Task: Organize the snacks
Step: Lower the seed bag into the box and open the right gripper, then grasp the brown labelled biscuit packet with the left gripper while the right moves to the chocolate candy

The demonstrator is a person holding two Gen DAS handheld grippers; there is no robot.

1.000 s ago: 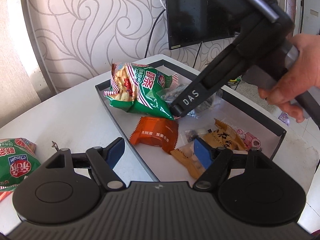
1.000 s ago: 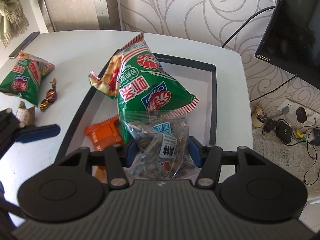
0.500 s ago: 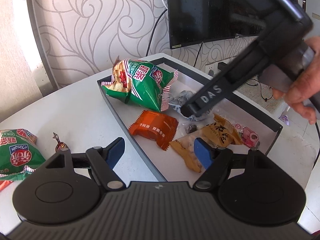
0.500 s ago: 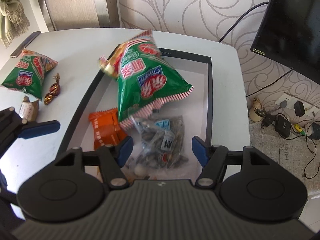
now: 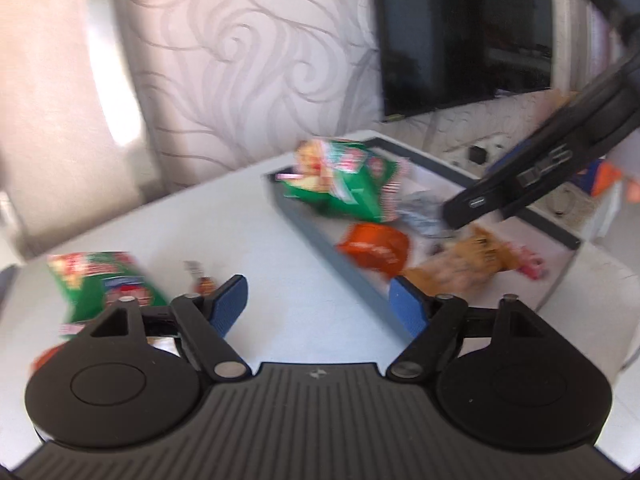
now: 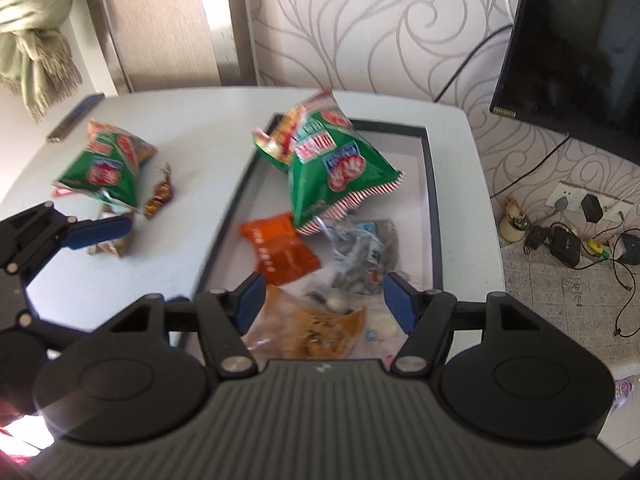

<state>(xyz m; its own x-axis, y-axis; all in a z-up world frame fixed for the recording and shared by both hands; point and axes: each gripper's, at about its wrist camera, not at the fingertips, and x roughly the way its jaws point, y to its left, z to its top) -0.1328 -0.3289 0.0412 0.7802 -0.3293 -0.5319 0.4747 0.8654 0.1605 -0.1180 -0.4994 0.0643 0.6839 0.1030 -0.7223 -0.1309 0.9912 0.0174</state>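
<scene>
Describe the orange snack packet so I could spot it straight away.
Find the dark-rimmed tray on the white table. The orange packet lies flat inside it near the left rim, just below the big green bag and beside a clear bag of seeds. It is the only solid orange wrapper there.

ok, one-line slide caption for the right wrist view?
Open right gripper above tray of snacks; green bag and candy wait on table.
</scene>
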